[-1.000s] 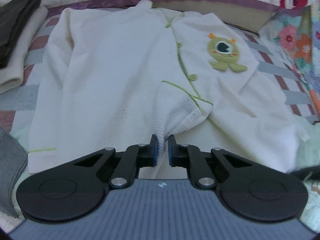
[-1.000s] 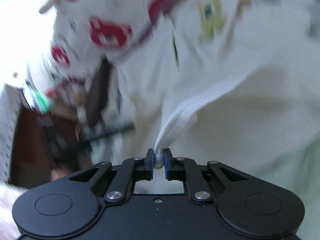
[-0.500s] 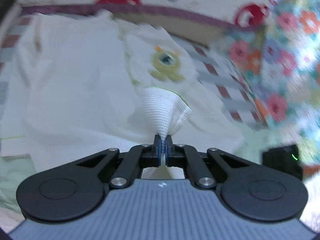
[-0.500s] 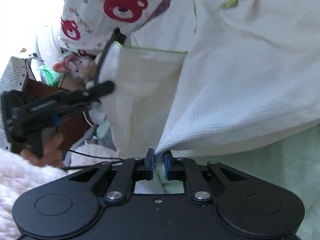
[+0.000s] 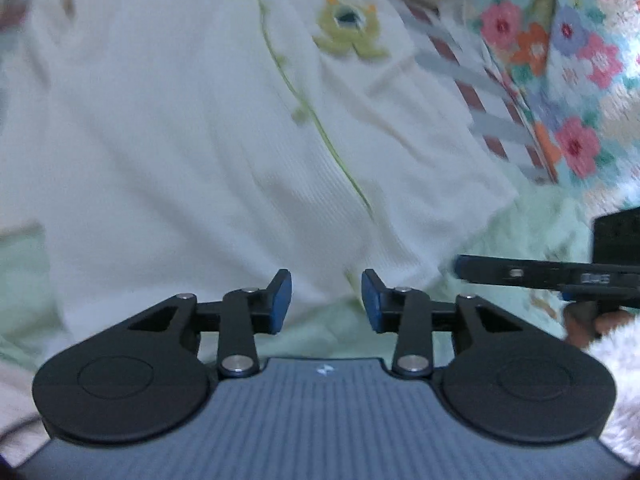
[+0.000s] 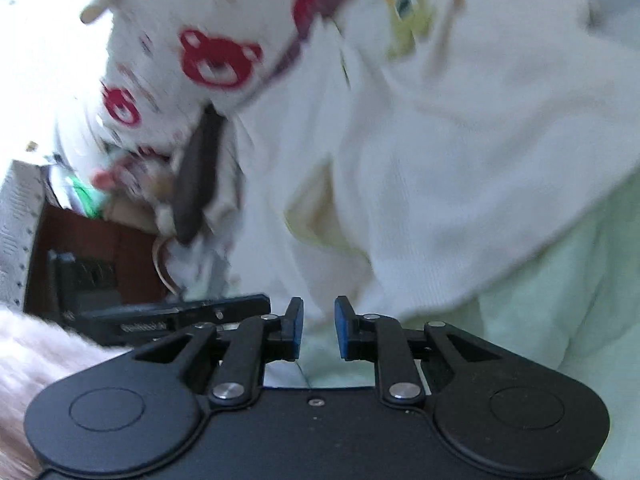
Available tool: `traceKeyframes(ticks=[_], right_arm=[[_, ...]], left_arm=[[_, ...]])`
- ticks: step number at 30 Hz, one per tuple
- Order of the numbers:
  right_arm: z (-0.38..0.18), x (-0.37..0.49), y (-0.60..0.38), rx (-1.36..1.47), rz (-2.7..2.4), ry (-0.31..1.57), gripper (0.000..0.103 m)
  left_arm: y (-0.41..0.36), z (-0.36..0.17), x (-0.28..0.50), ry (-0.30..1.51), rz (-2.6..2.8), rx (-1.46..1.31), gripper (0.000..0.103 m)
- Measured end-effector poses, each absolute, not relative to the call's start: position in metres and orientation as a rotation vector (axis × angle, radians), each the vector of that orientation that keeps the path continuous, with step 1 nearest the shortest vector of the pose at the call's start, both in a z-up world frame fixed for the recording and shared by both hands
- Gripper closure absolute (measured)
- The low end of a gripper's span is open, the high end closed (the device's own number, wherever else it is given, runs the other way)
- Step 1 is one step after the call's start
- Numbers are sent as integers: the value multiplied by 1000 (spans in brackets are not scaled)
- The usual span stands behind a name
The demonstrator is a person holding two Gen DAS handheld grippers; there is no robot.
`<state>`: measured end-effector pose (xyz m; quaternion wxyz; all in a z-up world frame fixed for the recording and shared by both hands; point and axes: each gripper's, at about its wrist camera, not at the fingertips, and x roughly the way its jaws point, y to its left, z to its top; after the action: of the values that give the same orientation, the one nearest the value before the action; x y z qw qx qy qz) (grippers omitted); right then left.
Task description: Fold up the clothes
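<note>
A white baby garment point(image 5: 200, 128) with a thin green placket line and a green monster patch point(image 5: 348, 28) lies spread on a pale green cover point(image 5: 532, 232). My left gripper point(image 5: 326, 304) hovers at the garment's near hem, its jaws opening with nothing pinched between the blue pads. In the right wrist view the same garment point(image 6: 460, 140) fills the upper right, and my right gripper point(image 6: 319, 328) sits at its lower edge, jaws opening, the cloth free of the pads. The right gripper's black finger point(image 5: 540, 276) shows at the right edge of the left wrist view.
A floral quilt point(image 5: 580, 72) and a striped sheet point(image 5: 480, 92) lie to the right. A bear-print cloth point(image 6: 208, 52), a dark strap point(image 6: 196, 176), a brown box point(image 6: 92, 256) and the left gripper's finger point(image 6: 180, 316) sit left in the right wrist view. A fuzzy pink sleeve point(image 6: 36, 352) is at the lower left.
Both grippers held pinched folds of the white garment earlier. Now both have let go and their jaws stand apart, and the cloth has dropped flat onto the cover.
</note>
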<state>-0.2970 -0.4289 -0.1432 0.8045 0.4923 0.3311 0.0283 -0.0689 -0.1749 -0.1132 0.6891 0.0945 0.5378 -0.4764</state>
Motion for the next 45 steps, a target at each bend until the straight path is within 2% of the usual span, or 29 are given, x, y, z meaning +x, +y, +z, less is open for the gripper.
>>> traceKeyframes(ticks=[7,9,11,13,14,16,21,24,28,33,35,39,45], right_arm=[[-93,-227,-404,617,131,718,79],[-90,-210,-395,505,120,734,64],[-97,-197,-388,419,86,788,62],[-107,-189,-382,353,38,895,69],[-110,-190,-378,334,24,931,98],[-115,-194,-375,335,13,981,97],[-130,-221,-406,593,-75,1007,96],[-122,-243,-421,716,-85,961,96],[-79,-275,-431,697,-90,864,88],[-21,-306,-463,659,-149,690,66],[0,-309,-481,590,-201,637,62],[15,-296,-525,489,-284,576,60],[14,-264,-582,296,-367,589,57]], left_arm=[[-151,-103,-48,1084,-879,220,59],[-143,-105,-45,1085,-847,221,58],[-137,-108,-44,1092,-809,240,58],[-127,-106,-47,1089,-777,258,58],[-121,-104,-50,1081,-776,253,58],[-107,-102,-54,1080,-777,238,58],[-96,-94,-59,1042,-737,243,58],[-87,-79,-65,1009,-731,219,58],[-77,-62,-69,966,-745,170,54],[-82,-44,-57,936,-735,181,54],[-93,-39,-50,896,-741,208,54],[-130,-37,-35,831,-780,240,54],[-211,-54,-4,808,-855,331,54]])
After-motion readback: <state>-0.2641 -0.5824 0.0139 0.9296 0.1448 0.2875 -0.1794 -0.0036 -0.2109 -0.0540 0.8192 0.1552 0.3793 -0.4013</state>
